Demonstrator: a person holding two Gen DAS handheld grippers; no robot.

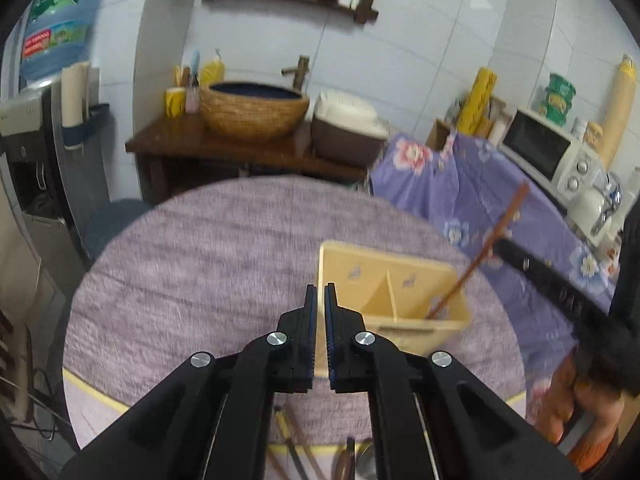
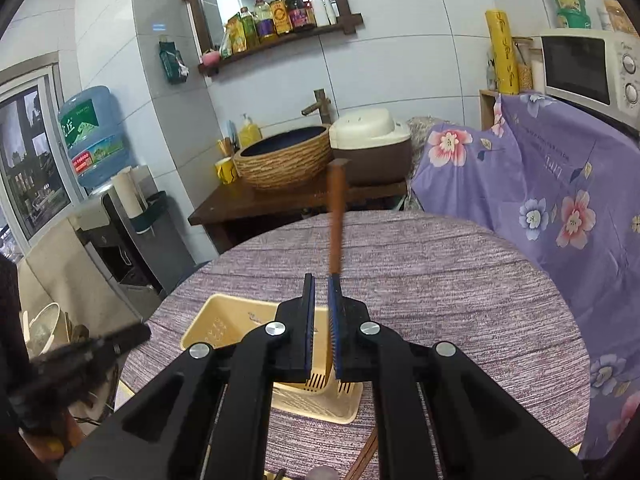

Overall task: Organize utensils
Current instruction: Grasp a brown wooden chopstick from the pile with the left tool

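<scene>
One chopstick [image 2: 337, 220] clamped in right claw [image 2: 321, 280] | over holder [image 2: 224, 324] | left claw [image 1: 320, 290] clenched, empty

Brown chopstick [image 1: 476, 258] tilted, lower tip inside cream two-compartment utensil holder [image 1: 394, 296] on purple-clothed table.

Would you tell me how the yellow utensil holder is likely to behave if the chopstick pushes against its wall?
The holder looks like thin, empty plastic, so probably light and apt to slide or tip. The textured cloth may add some grip. The chopstick, shut in the right gripper, looks stiff, so it would pass a push on.
</scene>
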